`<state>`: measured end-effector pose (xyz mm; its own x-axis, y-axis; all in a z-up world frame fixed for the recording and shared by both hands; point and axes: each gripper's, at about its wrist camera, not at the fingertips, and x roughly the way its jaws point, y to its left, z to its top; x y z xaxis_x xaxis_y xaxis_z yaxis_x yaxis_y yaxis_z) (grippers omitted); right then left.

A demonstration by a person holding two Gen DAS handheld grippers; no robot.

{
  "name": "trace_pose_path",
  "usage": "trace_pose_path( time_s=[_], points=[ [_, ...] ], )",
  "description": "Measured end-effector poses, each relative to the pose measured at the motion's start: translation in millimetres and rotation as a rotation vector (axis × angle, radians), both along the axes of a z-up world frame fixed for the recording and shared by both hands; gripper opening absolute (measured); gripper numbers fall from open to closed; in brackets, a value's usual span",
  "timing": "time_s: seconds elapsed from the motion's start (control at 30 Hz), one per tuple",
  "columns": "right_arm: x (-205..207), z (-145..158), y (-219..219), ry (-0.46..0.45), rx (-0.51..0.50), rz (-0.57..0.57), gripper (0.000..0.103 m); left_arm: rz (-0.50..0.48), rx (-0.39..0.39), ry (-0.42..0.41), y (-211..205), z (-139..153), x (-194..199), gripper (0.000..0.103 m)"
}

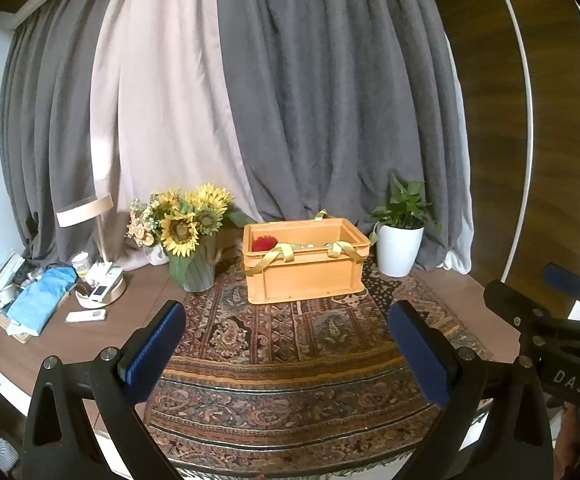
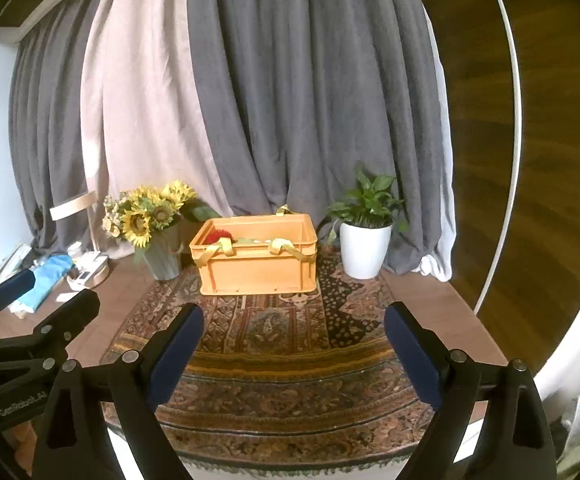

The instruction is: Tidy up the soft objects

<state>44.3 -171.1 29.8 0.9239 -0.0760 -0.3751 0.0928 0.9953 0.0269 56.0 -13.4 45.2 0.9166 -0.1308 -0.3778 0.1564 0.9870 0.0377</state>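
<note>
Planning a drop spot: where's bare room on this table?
Free: patterned rug between both open grippers and the orange plastic crate; bare wood right of the white-potted plant. Crowded: left edge, around the blue cloth, remotes and lamp base.

Orange crate [image 1: 305,268] sitting on the patterned rug [image 1: 290,360].
Left gripper [image 1: 288,328] is hovering with fingers [image 1: 158,344] spread wide; yellow straps [image 1: 274,258] are draping over the crate's front rim.
</note>
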Motion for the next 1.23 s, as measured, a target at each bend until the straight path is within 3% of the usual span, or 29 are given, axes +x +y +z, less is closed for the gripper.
trace_pose_path(
  time_s=[0.47,1.23],
  points=[
    [-26.9,-3.4,-2.7,-0.008,0.021,-0.008,0.093,0.002,0.008,-0.025,3.4,0.6,-25.3,0.103],
    [-35.8,-6.6,-0.7,0.002,0.021,-0.004,0.093,-0.002,0.007,-0.019,7.3,-1.0,-36.3,0.103]
  ],
)
